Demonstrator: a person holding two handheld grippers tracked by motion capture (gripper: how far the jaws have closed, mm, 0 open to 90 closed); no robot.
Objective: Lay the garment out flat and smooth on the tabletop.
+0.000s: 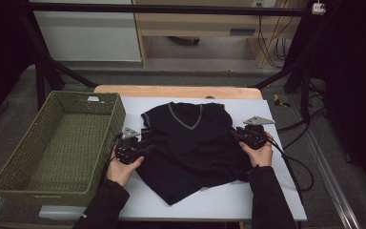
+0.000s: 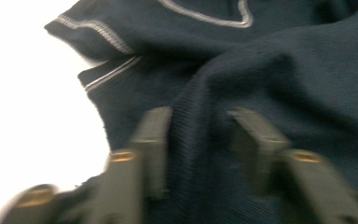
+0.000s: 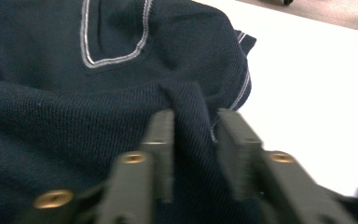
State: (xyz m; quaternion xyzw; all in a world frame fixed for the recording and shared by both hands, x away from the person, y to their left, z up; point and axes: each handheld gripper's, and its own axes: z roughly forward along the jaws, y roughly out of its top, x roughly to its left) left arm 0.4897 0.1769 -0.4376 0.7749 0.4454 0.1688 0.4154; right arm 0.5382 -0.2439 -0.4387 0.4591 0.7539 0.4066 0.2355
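Note:
A black V-neck sweater (image 1: 190, 143) with grey trim lies partly folded on the white table cover (image 1: 248, 198). My left gripper (image 1: 145, 150) sits at the sweater's left edge. In the left gripper view its jaws (image 2: 198, 135) stand apart over the dark knit (image 2: 284, 70), with a fold of cloth between them that the pads do not press. At the sweater's right edge my right gripper (image 1: 236, 135) is open too. A raised ridge of the knit (image 3: 51, 116) runs up between the right gripper's (image 3: 196, 140) jaws, loose.
A green woven basket (image 1: 109, 138), empty, stands at the left of the table, close to my left hand. Black frame bars and cables run along the right side and the back. The wooden table edge (image 1: 171, 89) shows behind the sweater.

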